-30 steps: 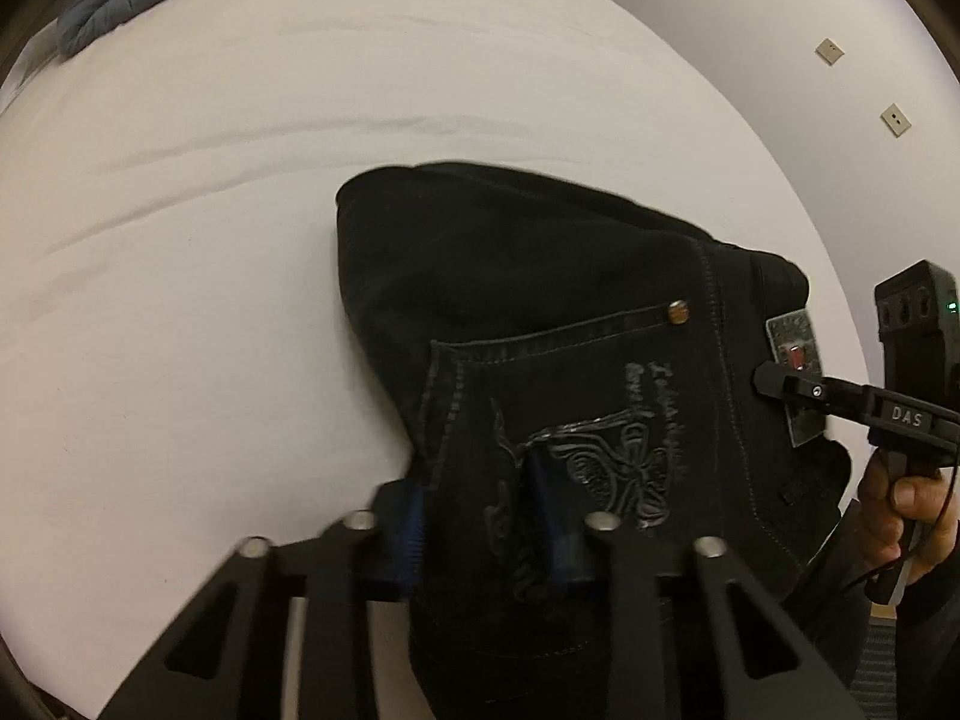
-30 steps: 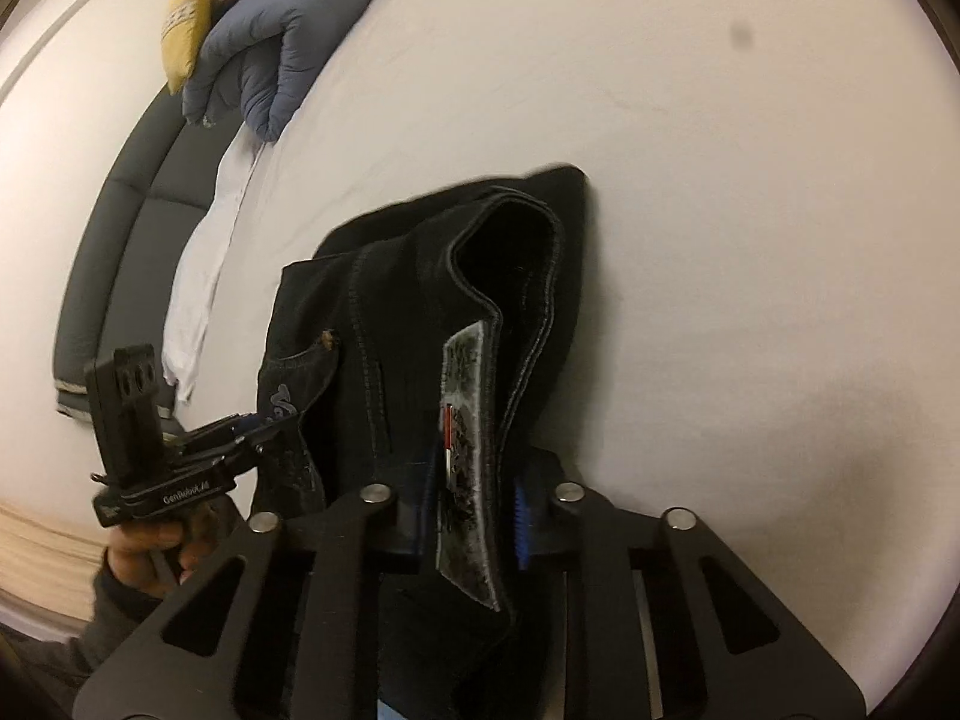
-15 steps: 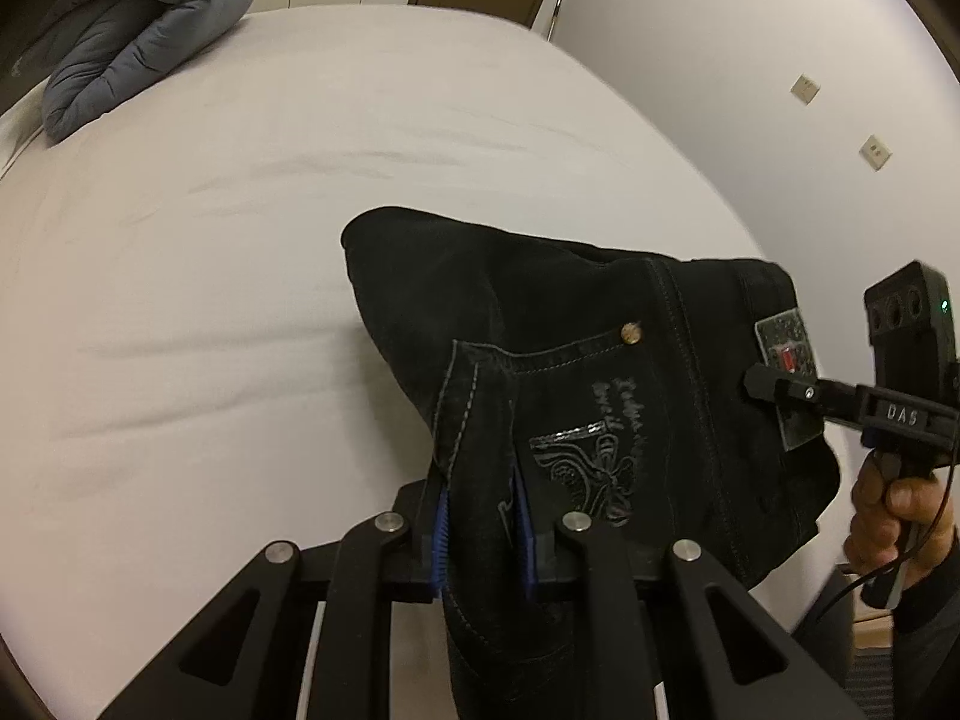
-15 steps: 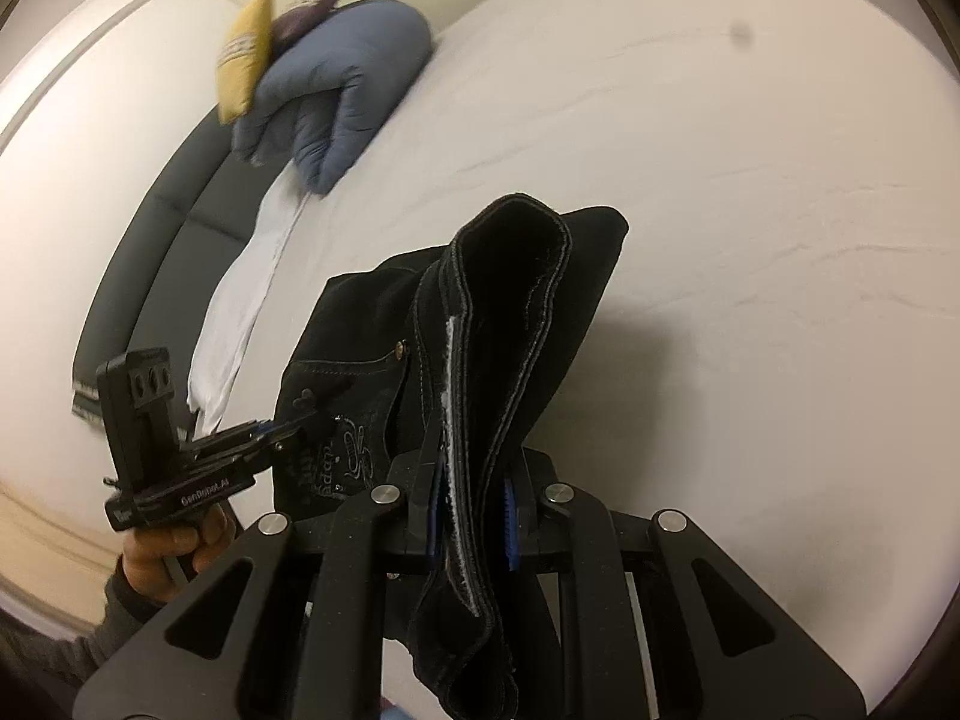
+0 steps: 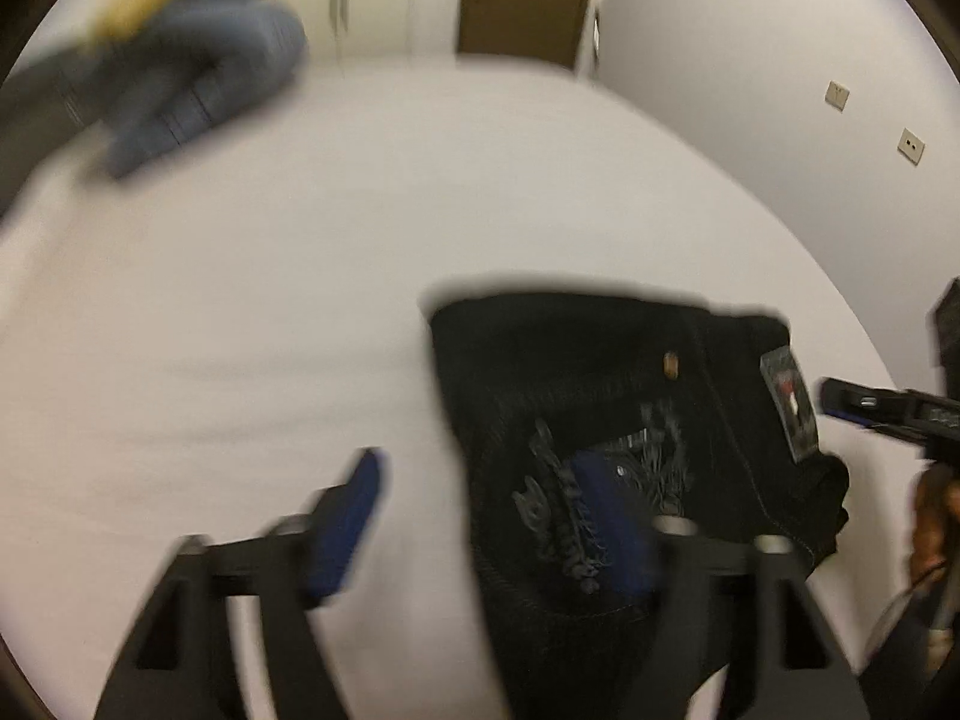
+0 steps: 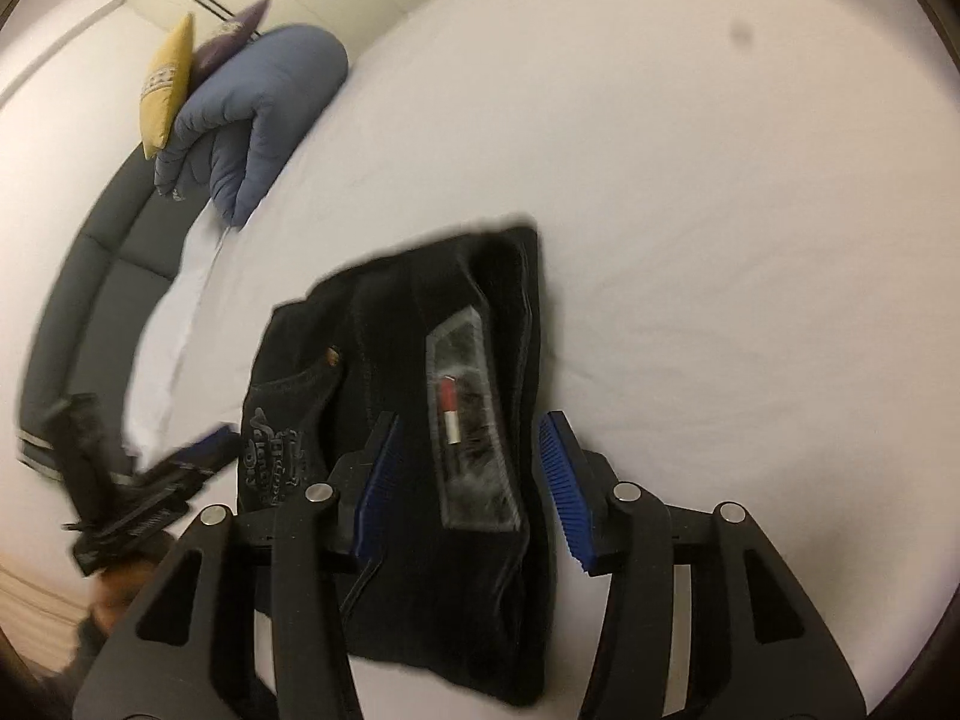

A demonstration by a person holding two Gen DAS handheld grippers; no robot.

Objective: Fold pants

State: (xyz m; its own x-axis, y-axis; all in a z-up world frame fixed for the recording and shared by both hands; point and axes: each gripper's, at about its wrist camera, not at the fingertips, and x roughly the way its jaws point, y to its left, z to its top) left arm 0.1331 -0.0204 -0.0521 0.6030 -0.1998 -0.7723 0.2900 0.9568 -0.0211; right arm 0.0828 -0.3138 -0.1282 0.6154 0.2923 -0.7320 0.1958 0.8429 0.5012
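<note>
Since both sets of tongs have just been opening, nothing's pinched anymore on my end. My left gripper (image 5: pixel 492 516), black frame with blue ribbed pads, has its jaws spread wide: one pad sits out over bare sheet, the other is in front of the embroidered back pocket, and the blur is too heavy for me to say if it touches the fabric. My right gripper (image 6: pixel 474 486) is about half open, with the waistband edge running between the pads, and both pads look clear of the cloth.

The folded black denim pants (image 6: pixel 414 420) lie in a compact bundle on the white bed sheet (image 6: pixel 690 240), near the edge closest to me. Landmarks on the pants: a grey waistband patch with a red and white mark (image 6: pixel 474 414) faces up along the waistband, and a small copper rivet (image 5: pixel 670 365) sits at the pocket corner.

Well away from the pants, at the head end of the bed, there's a rolled blue-grey quilted duvet (image 6: pixel 258 114), with a yellow cushion (image 6: pixel 168 84) and a purple cushion (image 6: pixel 234 30) leaning just behind it. A dark grey padded headboard (image 6: pixel 102 276) curves along that end.
</note>
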